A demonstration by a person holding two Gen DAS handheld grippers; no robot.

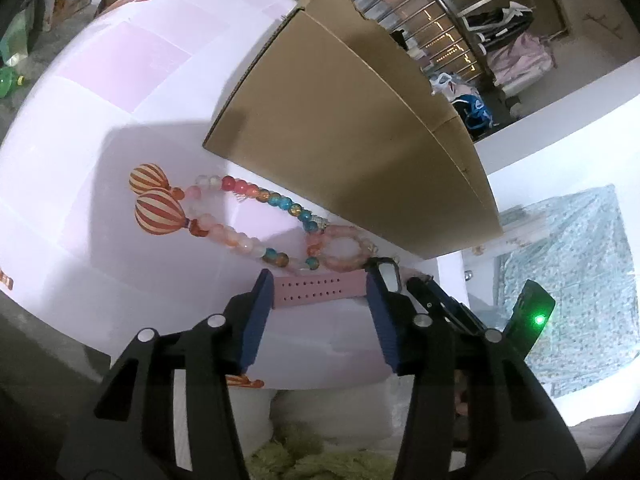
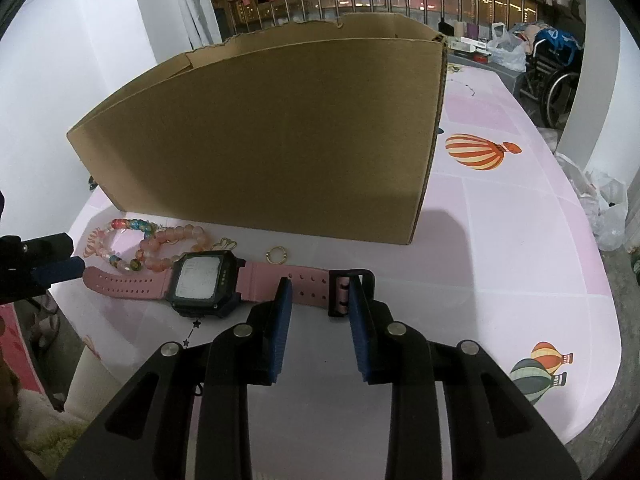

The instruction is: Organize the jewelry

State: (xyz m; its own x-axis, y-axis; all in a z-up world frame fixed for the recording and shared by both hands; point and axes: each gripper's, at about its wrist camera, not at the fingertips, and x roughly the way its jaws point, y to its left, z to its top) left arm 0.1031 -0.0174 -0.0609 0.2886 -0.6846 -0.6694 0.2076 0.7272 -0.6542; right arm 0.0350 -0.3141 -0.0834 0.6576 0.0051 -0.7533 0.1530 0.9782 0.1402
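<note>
A pink-strapped digital watch (image 2: 202, 280) lies flat on the table in front of a cardboard box (image 2: 260, 132). My right gripper (image 2: 320, 282) stands open over the buckle end of the strap (image 2: 308, 284), one pad on each side, and the buckle (image 2: 343, 292) is by the right pad. My left gripper (image 1: 320, 276) is open at the other strap end (image 1: 320, 291), which shows between its pads. Two beaded bracelets (image 1: 256, 216), one multicoloured and one pink (image 1: 344, 254), lie between the watch and the box. A small gold ring (image 2: 275, 255) rests near the strap.
The table (image 2: 520, 240) has a pink cloth printed with striped balloons (image 2: 476, 152). The tall box stands just behind the jewelry. The right gripper's body (image 1: 444, 308) and a green light (image 1: 540, 320) sit right of my left gripper. A wheelchair (image 2: 556, 76) and bags stand beyond the table.
</note>
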